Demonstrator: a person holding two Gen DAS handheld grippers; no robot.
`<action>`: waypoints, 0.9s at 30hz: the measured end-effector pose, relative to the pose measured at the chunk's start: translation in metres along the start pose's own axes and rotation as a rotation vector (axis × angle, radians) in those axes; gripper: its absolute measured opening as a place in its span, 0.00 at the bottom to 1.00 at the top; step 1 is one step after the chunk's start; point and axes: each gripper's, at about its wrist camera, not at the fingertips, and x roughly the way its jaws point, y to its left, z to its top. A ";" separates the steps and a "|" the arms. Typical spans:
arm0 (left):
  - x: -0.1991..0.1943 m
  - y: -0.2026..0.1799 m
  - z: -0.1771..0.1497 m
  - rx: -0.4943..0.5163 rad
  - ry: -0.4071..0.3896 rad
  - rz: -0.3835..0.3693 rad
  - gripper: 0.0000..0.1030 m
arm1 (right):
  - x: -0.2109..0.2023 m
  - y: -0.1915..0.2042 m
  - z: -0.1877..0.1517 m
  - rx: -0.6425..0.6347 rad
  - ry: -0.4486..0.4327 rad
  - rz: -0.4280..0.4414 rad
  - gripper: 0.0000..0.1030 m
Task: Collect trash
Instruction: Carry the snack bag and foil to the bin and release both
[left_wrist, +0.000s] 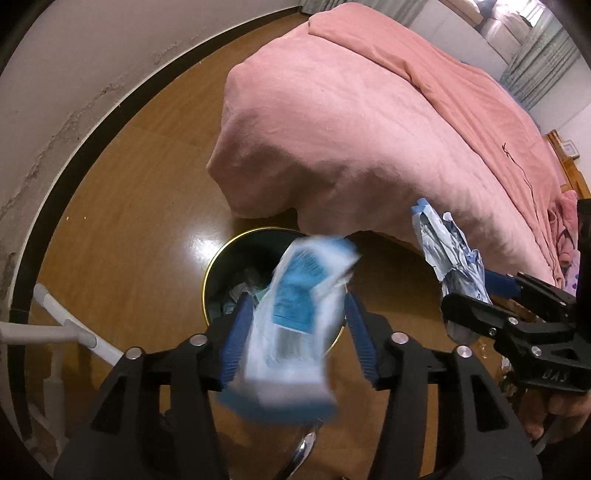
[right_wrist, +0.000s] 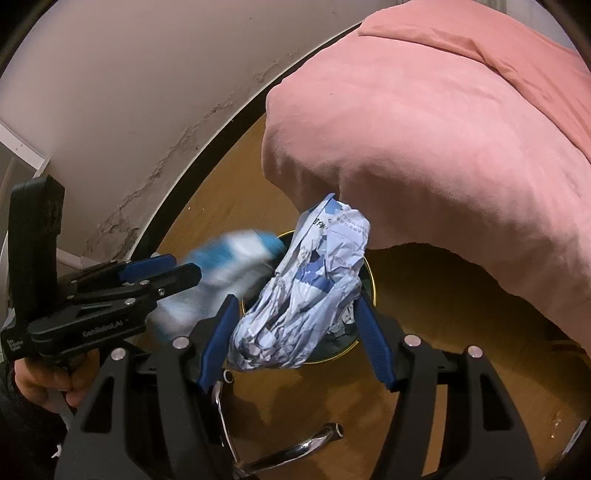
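Wooden flooring (left_wrist: 122, 206) ran beside one bed under a pink cover (left_wrist: 369, 122), with a stained white wall (left_wrist: 66, 74) and dark skirting behind. One round black bin (left_wrist: 221, 266) with a gold rim stood on the floor by the bed's corner, some rubbish already inside. Two pieces of trash hung above it, one per gripper. The left gripper (left_wrist: 295, 306) had its jaws parted around a blurred blue-and-white packet (left_wrist: 295, 295), and no pad could be seen pressing on it. The right gripper (right_wrist: 295, 306) pinched one crumpled white-and-blue printed wrapper (right_wrist: 310, 288) between its blue pads (right_wrist: 218, 336), directly over the bin's mouth. One hand (right_wrist: 40, 380) showed on the left gripper's handle.
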 end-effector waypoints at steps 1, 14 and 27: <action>-0.001 -0.001 0.001 0.005 -0.004 0.002 0.60 | 0.000 0.000 -0.001 0.000 0.000 -0.001 0.61; -0.118 -0.013 -0.013 0.066 -0.182 0.034 0.79 | 0.032 0.032 0.001 -0.049 0.069 0.003 0.62; -0.283 0.045 -0.086 -0.017 -0.372 0.138 0.86 | -0.007 0.125 0.023 -0.166 -0.008 -0.037 0.73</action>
